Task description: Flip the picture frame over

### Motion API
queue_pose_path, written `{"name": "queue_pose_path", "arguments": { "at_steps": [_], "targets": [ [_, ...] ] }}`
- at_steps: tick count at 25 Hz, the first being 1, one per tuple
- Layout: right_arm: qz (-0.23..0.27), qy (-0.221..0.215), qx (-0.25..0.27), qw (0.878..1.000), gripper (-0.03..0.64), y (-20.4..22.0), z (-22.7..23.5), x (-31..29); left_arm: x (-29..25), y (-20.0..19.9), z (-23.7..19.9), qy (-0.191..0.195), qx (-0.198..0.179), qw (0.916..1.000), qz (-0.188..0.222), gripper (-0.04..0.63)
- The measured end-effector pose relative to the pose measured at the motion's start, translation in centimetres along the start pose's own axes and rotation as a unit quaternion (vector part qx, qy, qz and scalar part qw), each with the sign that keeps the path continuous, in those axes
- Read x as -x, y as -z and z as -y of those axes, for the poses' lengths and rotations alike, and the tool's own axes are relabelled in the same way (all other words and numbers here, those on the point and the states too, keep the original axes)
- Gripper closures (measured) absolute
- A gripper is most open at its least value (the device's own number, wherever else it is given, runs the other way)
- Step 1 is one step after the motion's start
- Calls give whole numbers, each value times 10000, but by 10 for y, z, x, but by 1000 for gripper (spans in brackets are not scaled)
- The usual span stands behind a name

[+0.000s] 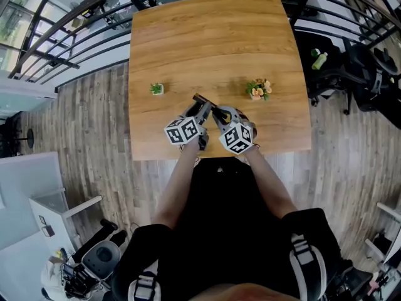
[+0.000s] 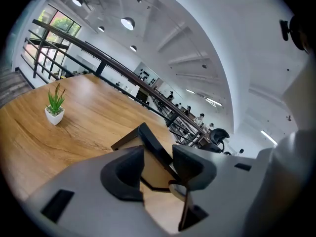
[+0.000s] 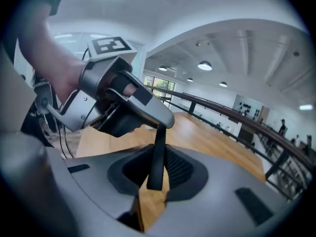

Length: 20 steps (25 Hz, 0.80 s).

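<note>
Pads (image 3: 181,168) of my right gripper (image 3: 155,177) are pinched tight on the picture frame (image 3: 158,147), on its thin dark edge. My left gripper (image 2: 158,171) clasps the other end across a wider part. The frame's up between both tools, over the wooden table (image 1: 213,36) near its front edge. I'd roll both wrists together, grips firm, then lay it flat. My own grippers mask it in the head view. Which face is the front, and whether its lower edge touches wood, I can't tell.

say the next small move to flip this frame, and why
Probably tip the picture frame on over and lay it flat on the table: it is up on edge, the right gripper has its jaws shut on the thin rim, a corner sits between the jaws of the left gripper.
</note>
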State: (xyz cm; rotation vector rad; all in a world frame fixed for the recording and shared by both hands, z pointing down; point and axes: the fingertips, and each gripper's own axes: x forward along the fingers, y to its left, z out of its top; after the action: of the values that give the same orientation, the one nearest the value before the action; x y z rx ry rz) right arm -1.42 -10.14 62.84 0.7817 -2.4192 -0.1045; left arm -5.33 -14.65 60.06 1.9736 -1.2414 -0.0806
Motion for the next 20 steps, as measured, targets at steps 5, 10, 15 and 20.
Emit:
{"name": "queue_pose_path", "arguments": {
  "at_steps": [5, 10, 15, 20],
  "targets": [
    [-329, 248, 1155, 9925, 538, 1, -8, -6, 7, 3, -13, -62, 381, 9993, 14, 416],
    [-466, 709, 1996, 9762, 535, -2, -11, -11, 11, 0, -24, 74, 748, 9971, 62, 416],
    [-604, 1163, 2485, 9597, 534, -8, -16, -16, 11, -6, -29, 293, 1427, 9892, 138, 417],
    [-781, 1273, 2449, 9580, 531, -11, -13, -16, 7, -11, -33, 608, 2086, 9759, 198, 453]
  ]
}}
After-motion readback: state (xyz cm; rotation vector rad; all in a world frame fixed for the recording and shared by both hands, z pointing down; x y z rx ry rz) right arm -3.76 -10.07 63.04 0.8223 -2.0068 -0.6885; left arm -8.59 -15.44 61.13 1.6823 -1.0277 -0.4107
